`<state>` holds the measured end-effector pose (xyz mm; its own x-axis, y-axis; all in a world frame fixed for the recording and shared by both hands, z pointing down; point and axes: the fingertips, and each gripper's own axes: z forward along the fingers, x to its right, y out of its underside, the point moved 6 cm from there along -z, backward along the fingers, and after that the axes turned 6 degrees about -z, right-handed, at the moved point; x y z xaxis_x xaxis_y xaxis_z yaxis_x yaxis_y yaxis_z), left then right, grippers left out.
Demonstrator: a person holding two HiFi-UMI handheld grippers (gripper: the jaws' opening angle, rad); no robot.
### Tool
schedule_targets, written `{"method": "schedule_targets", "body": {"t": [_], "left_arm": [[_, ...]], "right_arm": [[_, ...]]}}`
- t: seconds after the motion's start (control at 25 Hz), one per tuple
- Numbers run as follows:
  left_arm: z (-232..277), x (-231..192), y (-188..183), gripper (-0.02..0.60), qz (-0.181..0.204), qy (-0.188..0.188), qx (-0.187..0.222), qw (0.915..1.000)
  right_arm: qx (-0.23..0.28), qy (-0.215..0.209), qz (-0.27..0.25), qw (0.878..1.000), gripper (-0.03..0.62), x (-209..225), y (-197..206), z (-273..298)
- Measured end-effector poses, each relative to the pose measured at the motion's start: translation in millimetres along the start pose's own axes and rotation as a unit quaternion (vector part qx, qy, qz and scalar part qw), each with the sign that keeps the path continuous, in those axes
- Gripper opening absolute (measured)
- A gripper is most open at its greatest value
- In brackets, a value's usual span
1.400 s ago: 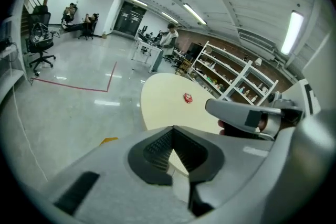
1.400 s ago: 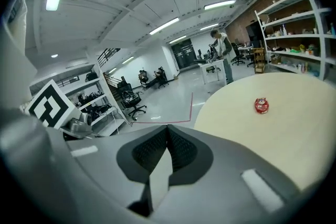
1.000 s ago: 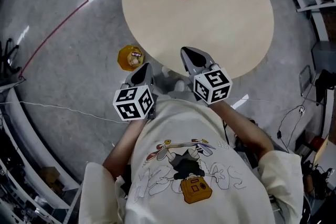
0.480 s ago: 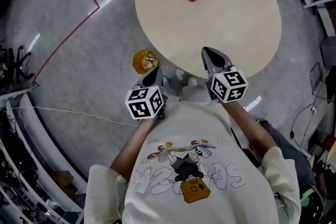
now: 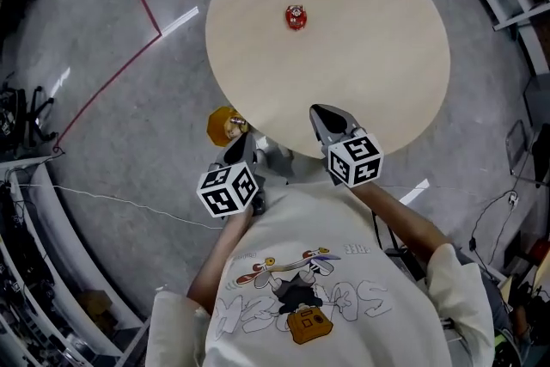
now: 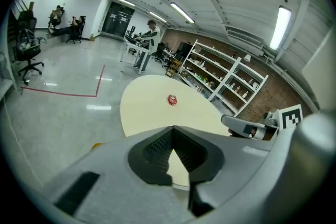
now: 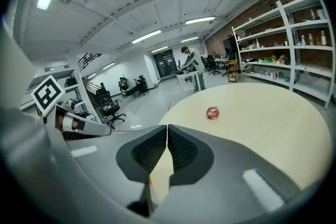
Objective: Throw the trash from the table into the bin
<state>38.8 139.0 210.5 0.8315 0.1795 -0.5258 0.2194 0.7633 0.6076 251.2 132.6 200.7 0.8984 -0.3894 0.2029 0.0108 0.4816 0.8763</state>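
Both sets of jaws are closed, tip against tip, with nothing between them: the left gripper [image 6: 172, 131] and the right gripper [image 7: 167, 131] each show only bare table through the small gap behind the pads. They hang at the near edge of the round table [image 5: 378, 47], the left one just off its rim over the floor, the right one just over the rim.

The only trash on the table is a small red piece [image 5: 296, 16], lying alone on the far side, a little left of centre and well apart from both grippers. It looks like a crumpled wrapper or a small squashed packet with some white print. At this range I cannot tell which.

Either way it is probably very light and soft, giving under the pads rather than resisting them. On the smooth tabletop it will likely skate away if nudged from one side. The safer hold is from above, with the jaws opened wider than the piece and closed across its middle where it bulks highest.

A yellow container [image 5: 225, 125] on the floor by the table's near-left edge is probably the bin.
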Motion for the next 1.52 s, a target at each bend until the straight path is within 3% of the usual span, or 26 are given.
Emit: {"method": "schedule_targets", "body": {"t": [0.24,0.36,0.56,0.8,1.16,1.52], "left_arm": [[24,33,15,0.006,-0.026,0.003,0.008,0.9996],[25,40,15,0.006,-0.033,-0.009,0.018,0.9993],[25,45,19,0.006,-0.056,-0.027,0.044,0.9971],[10,44,14,0.006,-0.058,-0.055,0.065,0.9947],[-8,25,27,0.006,-0.105,-0.094,0.078,0.9869],[-8,13,25,0.006,-0.129,-0.116,0.084,0.9813]], "right_arm": [[-0.013,-0.022,-0.009,1.0,0.074,51,9,22],[-0.02,-0.026,-0.019,0.999,0.145,73,7,47],[-0.027,-0.008,-0.047,0.998,0.229,109,4,101],[-0.034,0.025,-0.072,0.996,0.257,151,-6,163],[-0.091,0.056,-0.109,0.988,0.308,198,4,255],[-0.127,0.075,-0.098,0.984,0.321,222,15,302]]}}
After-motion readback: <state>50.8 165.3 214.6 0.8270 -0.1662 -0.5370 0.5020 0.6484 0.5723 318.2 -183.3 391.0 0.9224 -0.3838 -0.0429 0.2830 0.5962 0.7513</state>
